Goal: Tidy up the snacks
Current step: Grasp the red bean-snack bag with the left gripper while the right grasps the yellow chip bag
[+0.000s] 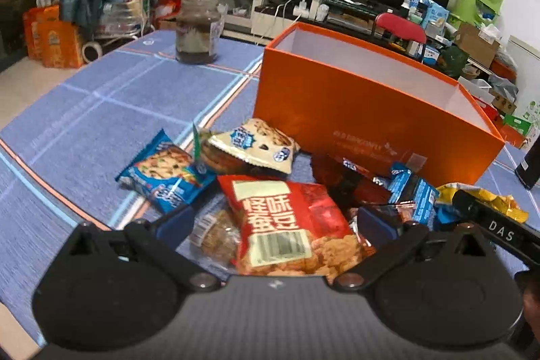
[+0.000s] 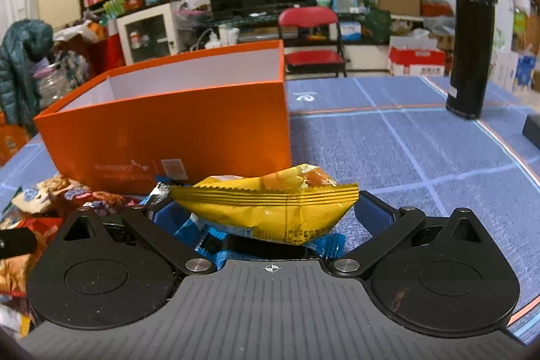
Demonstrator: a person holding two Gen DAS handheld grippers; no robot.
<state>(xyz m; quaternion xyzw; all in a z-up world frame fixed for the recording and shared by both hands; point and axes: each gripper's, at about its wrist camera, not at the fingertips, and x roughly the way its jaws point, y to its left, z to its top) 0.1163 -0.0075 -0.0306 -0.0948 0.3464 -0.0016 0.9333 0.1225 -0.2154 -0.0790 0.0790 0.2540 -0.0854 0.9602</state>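
A pile of snack packets lies on the blue checked tablecloth (image 2: 371, 150) in front of an open orange box (image 1: 337, 97) (image 2: 168, 123). My left gripper (image 1: 275, 218) is open and low over the pile. A red packet (image 1: 290, 221) lies between its blue pads (image 1: 175, 221), with a clear-wrapped cookie beside it. My right gripper (image 2: 266, 211) is open wide, and a yellow packet (image 2: 270, 204) (image 1: 499, 201) rests between its fingers on blue packets. One black finger of the right gripper (image 1: 472, 204) shows at the right of the left wrist view.
A blue cookie packet (image 1: 165, 174) and a beige one (image 1: 253, 144) lie at the pile's left. A glass jar (image 1: 199, 26) stands at the table's far side. A tall black cylinder (image 2: 472, 43) and a small dark object (image 2: 533, 130) are at the right.
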